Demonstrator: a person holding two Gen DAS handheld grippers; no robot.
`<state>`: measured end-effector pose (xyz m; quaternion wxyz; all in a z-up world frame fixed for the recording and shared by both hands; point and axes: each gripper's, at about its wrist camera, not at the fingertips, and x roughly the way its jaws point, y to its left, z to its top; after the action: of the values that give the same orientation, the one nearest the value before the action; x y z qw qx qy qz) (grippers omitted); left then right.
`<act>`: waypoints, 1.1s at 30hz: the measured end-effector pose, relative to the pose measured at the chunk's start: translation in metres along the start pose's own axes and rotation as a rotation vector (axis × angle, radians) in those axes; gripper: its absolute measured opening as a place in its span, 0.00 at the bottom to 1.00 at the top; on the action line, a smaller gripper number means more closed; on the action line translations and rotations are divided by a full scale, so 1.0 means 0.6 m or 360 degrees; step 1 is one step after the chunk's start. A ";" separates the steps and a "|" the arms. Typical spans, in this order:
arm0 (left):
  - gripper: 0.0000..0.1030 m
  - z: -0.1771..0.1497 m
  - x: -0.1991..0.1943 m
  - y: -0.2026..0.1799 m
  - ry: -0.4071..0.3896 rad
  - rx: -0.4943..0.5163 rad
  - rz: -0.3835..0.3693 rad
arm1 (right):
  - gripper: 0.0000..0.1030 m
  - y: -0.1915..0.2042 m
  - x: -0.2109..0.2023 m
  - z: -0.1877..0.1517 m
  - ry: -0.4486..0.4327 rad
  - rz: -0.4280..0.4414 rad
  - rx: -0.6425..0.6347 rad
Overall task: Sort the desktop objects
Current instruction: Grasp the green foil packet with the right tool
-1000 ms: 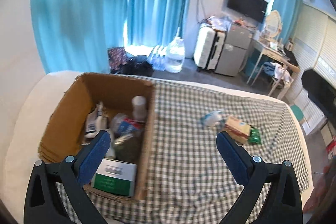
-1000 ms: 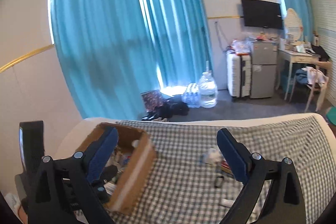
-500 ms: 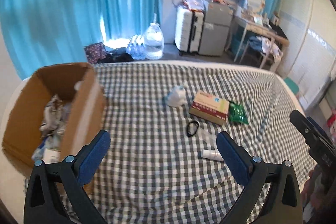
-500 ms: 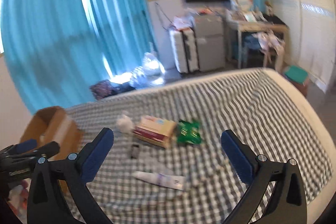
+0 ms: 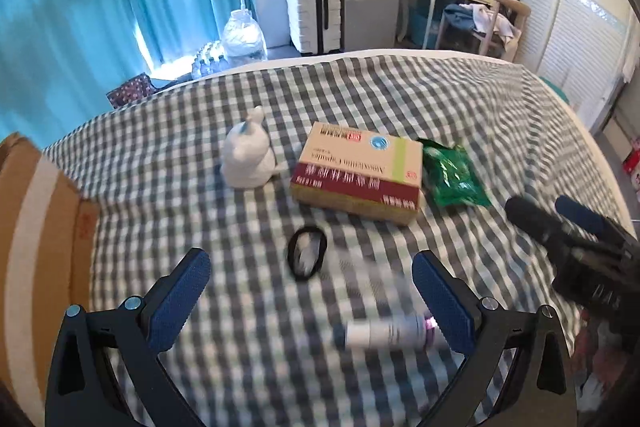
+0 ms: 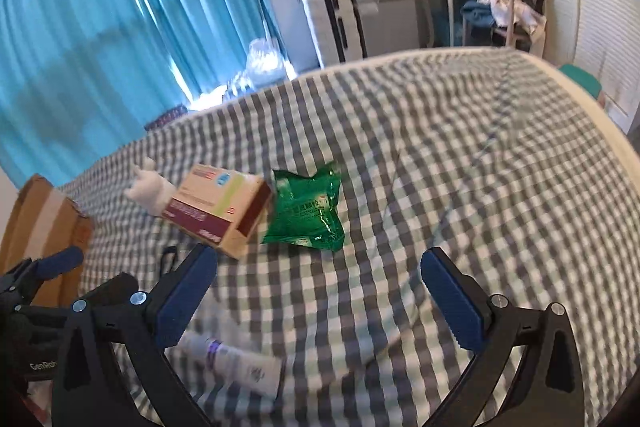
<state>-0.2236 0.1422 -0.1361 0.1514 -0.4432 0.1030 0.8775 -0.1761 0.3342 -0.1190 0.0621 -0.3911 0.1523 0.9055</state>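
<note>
Though blurred, the tube (image 5: pixel 390 334) lies flat.

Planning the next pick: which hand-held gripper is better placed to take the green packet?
Right, probably. The green packet lies ahead of the open right hand-held gripper; the left hand-held gripper faces the hair tie.
</note>
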 end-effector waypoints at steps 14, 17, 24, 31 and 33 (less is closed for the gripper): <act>1.00 0.013 0.109 0.006 0.0048 -0.0048 -0.0161 | 0.84 0.001 0.124 0.037 0.0132 0.0001 -0.0082; 1.00 0.010 0.103 0.006 0.0021 -0.0032 -0.0233 | 0.49 0.011 0.143 0.031 0.0173 -0.0015 -0.0126; 1.00 0.019 0.118 -0.030 0.0008 0.0058 -0.0371 | 0.43 -0.037 0.110 0.032 0.0131 -0.0029 -0.0002; 1.00 0.055 0.170 -0.031 0.0069 0.0042 -0.0390 | 0.43 -0.085 0.083 0.030 0.0114 0.0003 0.0143; 1.00 0.065 0.181 -0.029 0.0092 0.0018 -0.0417 | 0.43 -0.085 0.085 0.030 0.0121 0.0020 0.0148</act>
<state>-0.3073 0.1893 -0.2019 0.2640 -0.4771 0.0534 0.8366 -0.2119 0.3879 -0.1561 0.0689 -0.4209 0.1989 0.8824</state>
